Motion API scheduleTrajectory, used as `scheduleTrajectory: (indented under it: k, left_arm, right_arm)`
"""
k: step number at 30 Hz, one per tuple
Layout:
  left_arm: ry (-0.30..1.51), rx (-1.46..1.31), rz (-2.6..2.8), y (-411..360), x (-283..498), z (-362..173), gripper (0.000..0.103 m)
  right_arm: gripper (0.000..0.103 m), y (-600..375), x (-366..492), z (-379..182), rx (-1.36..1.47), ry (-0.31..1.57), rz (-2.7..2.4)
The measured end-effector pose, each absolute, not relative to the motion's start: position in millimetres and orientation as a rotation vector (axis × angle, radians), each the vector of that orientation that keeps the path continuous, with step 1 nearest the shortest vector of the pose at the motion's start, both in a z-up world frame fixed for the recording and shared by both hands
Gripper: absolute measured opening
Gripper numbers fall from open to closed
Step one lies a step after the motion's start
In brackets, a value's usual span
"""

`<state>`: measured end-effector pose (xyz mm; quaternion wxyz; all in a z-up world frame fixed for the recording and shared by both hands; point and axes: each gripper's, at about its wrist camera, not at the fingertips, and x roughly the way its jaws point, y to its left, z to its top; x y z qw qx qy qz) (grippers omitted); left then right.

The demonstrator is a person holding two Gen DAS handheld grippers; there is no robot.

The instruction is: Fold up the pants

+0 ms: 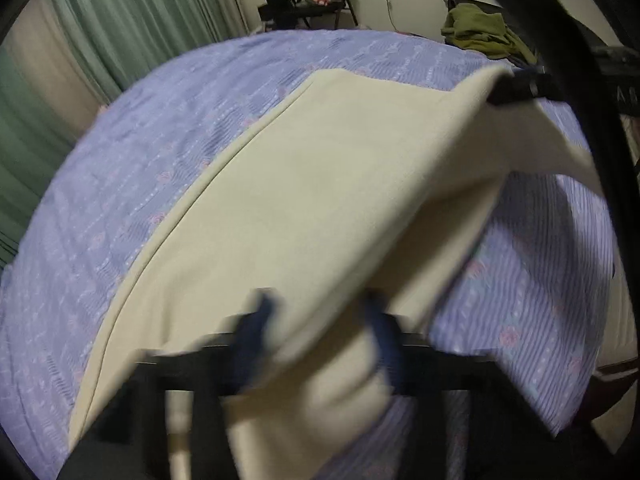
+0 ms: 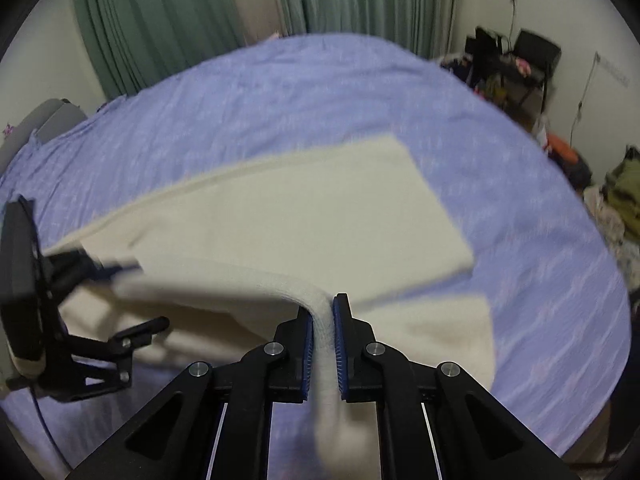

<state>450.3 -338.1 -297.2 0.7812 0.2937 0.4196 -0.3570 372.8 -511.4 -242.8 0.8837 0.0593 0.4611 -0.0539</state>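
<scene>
- Right claw (image 2: 323, 344), bottom centre of the right wrist view: matte black linkage arms, round silver pivot pins, blue ribbed pads (image 2: 339, 354).
- Left claw (image 2: 116, 270), at left edge: black frame, small silver screws, blue-tipped fingers.

right gripper (image 2: 323, 334) pinching cream pants (image 2: 304, 216), purple bedspread (image 2: 320, 92)

Both grippers — left gripper (image 1: 320, 320) and right gripper (image 2: 323, 322) — have jaws clamped on cloth, raised.
</scene>
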Motion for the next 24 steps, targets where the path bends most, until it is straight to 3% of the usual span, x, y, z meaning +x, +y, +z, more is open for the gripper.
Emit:
scheduleTrajectory:
  k: [8,16,18,20,22,24]
  left_arm:
    - [0.808,0.497,-0.696,-330,529,-237,0.012]
    - [0.978,0.445,-0.620,-332,614,-299,0.012]
    - [1.014,0.442,-0.605,-336,624,-313,0.012]
    - [1.024,0.435,-0.594,-337,627,-319,0.015]
    - [1.018,0.424,-0.570,-339,627,-319,0.027]
    - [0.984,0.441,-0.480,-337,627,-315,0.060]
  right_arm:
    - [0.009,-520,450,-208,0.026,0.876,-0.057]
    - [0.011,-521,570,-265,-0.051,0.992,0.010]
    - [0.027,-527,583,-281,0.000,1.027,-0.014]
    - [0.058,-534,579,-281,0.029,1.011,-0.072]
    - [0.071,-541,563,-272,0.039,0.956,-0.107]
    - [0.071,-548,545,-263,0.018,0.912,-0.161]
